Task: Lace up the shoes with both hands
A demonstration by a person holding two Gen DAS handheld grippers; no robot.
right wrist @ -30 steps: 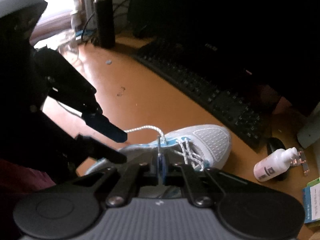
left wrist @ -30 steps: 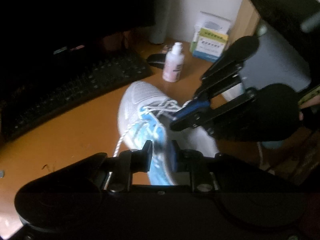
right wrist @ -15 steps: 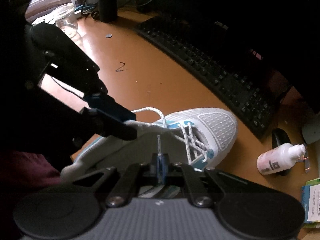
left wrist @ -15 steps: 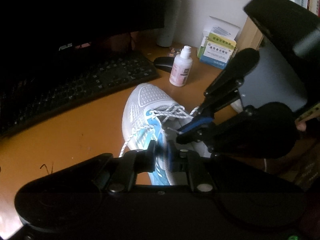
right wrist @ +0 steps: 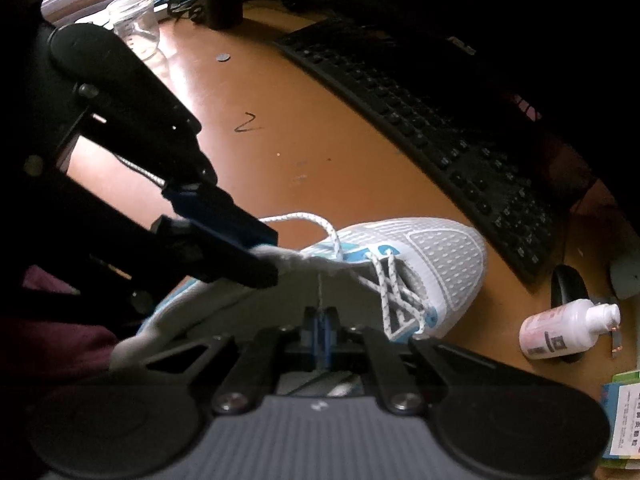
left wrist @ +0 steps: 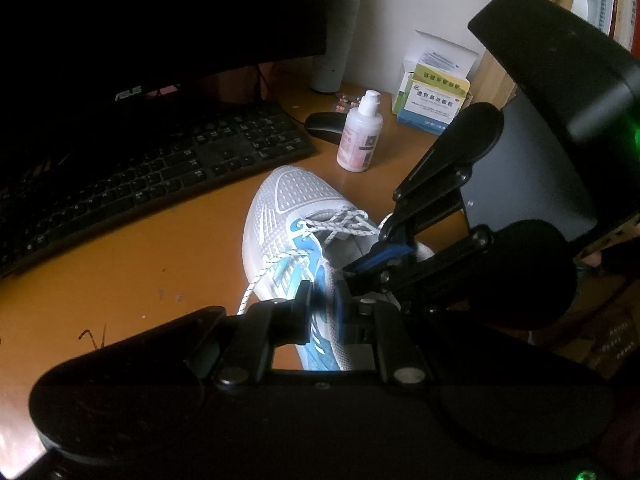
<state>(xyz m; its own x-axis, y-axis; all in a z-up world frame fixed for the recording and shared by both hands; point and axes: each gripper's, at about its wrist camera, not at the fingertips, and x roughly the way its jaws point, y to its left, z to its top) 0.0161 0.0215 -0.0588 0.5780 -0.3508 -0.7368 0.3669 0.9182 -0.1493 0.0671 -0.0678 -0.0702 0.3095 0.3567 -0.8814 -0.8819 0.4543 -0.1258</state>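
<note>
A white and blue sneaker (left wrist: 288, 216) lies on the orange desk, toe toward the keyboard; it also shows in the right wrist view (right wrist: 432, 256). Its white speckled lace (left wrist: 340, 224) is crossed through the front eyelets. My left gripper (left wrist: 320, 300) sits over the shoe's side with a narrow gap between its jaws, and its fingertips (right wrist: 240, 248) clamp the grey tongue (right wrist: 288, 264). A loose lace end (left wrist: 256, 280) runs past its left finger. My right gripper (right wrist: 320, 320) is shut on a thin lace strand (right wrist: 320, 292) above the shoe's opening; it also shows in the left wrist view (left wrist: 380, 260).
A black keyboard (left wrist: 140, 172) and a dark monitor (left wrist: 160, 20) stand behind the shoe. A white and pink bottle (left wrist: 360, 136), a black mouse (left wrist: 326, 126), medicine boxes (left wrist: 434, 100) and a grey flask (left wrist: 334, 40) are at the right. A glass jar (right wrist: 134, 20) stands far left.
Both grippers have moved closer to the shoe. The left gripper's fingers have closed in from open onto the tongue. The right gripper stays shut on the lace strand.
</note>
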